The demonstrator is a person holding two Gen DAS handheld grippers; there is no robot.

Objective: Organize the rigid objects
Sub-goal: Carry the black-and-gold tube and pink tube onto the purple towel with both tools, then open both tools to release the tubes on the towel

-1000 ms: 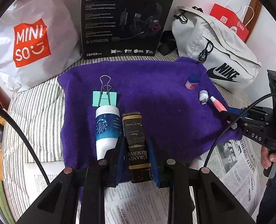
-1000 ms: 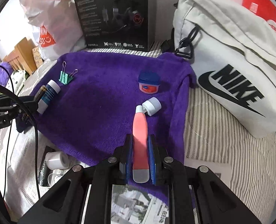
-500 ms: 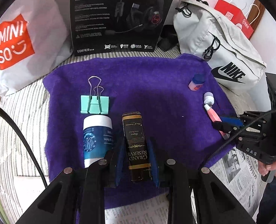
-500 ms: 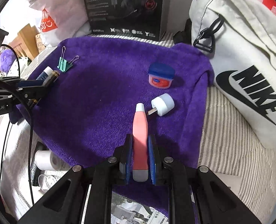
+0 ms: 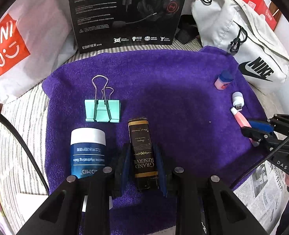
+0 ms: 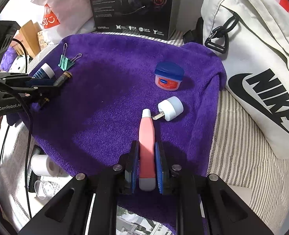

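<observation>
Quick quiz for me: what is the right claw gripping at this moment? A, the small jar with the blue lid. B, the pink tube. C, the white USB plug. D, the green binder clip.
B: the right claw is shut on the pink tube, whose white tip pokes out ahead over the purple towel.

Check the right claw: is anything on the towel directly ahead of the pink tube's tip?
Yes. The white USB night light lies just ahead-right of the pink tube, its plug almost touching the tip. The Vaseline jar sits farther ahead.
</observation>
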